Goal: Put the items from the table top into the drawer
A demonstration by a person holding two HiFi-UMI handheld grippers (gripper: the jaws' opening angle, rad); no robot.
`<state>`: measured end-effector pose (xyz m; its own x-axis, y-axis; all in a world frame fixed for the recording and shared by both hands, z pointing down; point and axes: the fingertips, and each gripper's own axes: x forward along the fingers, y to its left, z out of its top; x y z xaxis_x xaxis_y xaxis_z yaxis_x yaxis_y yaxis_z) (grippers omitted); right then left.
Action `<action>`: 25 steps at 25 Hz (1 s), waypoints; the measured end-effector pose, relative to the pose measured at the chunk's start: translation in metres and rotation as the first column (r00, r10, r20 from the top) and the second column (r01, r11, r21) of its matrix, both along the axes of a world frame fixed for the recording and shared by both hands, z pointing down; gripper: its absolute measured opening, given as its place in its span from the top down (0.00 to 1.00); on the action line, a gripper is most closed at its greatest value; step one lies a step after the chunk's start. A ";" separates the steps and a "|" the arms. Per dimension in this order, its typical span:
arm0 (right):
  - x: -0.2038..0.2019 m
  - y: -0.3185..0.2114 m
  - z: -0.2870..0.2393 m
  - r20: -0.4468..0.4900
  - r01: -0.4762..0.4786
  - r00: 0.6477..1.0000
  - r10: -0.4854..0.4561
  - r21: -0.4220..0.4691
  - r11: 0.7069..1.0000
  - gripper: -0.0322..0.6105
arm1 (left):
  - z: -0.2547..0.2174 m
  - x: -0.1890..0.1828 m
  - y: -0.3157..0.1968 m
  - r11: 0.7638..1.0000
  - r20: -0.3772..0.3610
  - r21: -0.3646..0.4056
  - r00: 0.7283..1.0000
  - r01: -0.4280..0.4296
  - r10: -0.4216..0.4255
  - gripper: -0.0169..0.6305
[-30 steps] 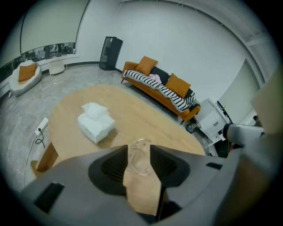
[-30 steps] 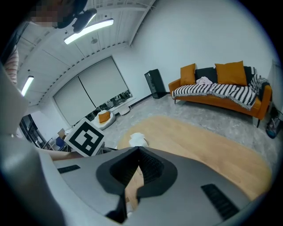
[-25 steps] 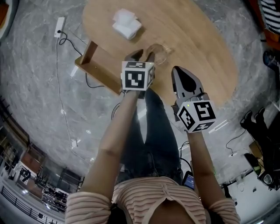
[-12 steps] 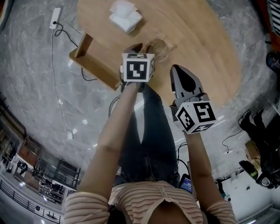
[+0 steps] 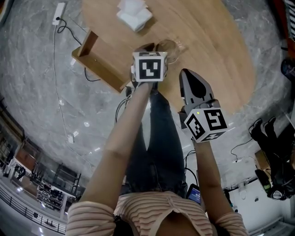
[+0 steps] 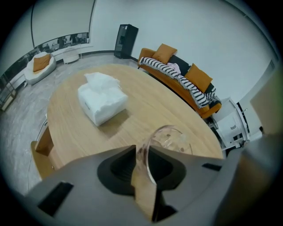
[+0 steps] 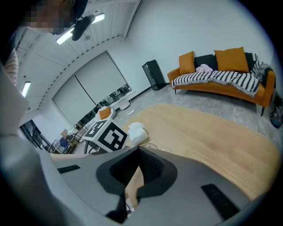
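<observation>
A clear glass bowl (image 5: pixel 171 50) stands on the round wooden table (image 5: pixel 216 50) near its front edge. My left gripper (image 5: pixel 150 47) reaches down over the bowl's near side, its jaws closing with the glass rim (image 6: pixel 146 152) pinched between them. A white tissue pack (image 5: pixel 133 14) lies further back on the table and shows beyond the bowl (image 6: pixel 101 102). My right gripper (image 5: pixel 186 73) hovers to the right of the bowl with its jaws together and nothing in them; its own view shows the left gripper's marker cube (image 7: pixel 110 134).
An open wooden drawer (image 5: pixel 99 62) juts out from the table's left side. A power strip (image 5: pixel 59 14) and cables lie on the grey floor at the left. An orange sofa (image 6: pixel 181 77) stands beyond the table.
My left gripper has sunk onto the bowl and its jaws have come together on the rim. The right gripper has barely moved.
</observation>
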<state>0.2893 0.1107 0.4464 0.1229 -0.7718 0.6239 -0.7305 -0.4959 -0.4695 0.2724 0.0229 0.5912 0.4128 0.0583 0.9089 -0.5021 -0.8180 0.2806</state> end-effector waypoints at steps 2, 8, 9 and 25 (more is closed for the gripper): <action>0.000 0.001 0.001 0.003 -0.001 1.000 0.001 -0.002 1.000 0.94 | 0.002 0.000 0.000 1.000 0.008 -0.008 1.000 0.009 -0.009 0.87; 0.002 0.003 -0.001 -0.003 0.002 1.000 -0.002 -0.012 1.000 0.94 | 0.001 0.000 0.000 0.999 0.004 -0.007 0.999 0.034 -0.034 0.88; 0.002 0.003 -0.001 -0.005 0.006 1.000 -0.006 -0.014 1.000 0.94 | 0.001 -0.001 -0.001 0.999 0.005 -0.007 0.999 0.039 -0.039 0.88; -0.021 -0.032 -0.024 -0.024 0.133 0.991 -0.133 -0.003 0.991 0.94 | -0.053 -0.051 -0.053 0.961 -0.102 -0.005 0.956 0.277 -0.276 0.92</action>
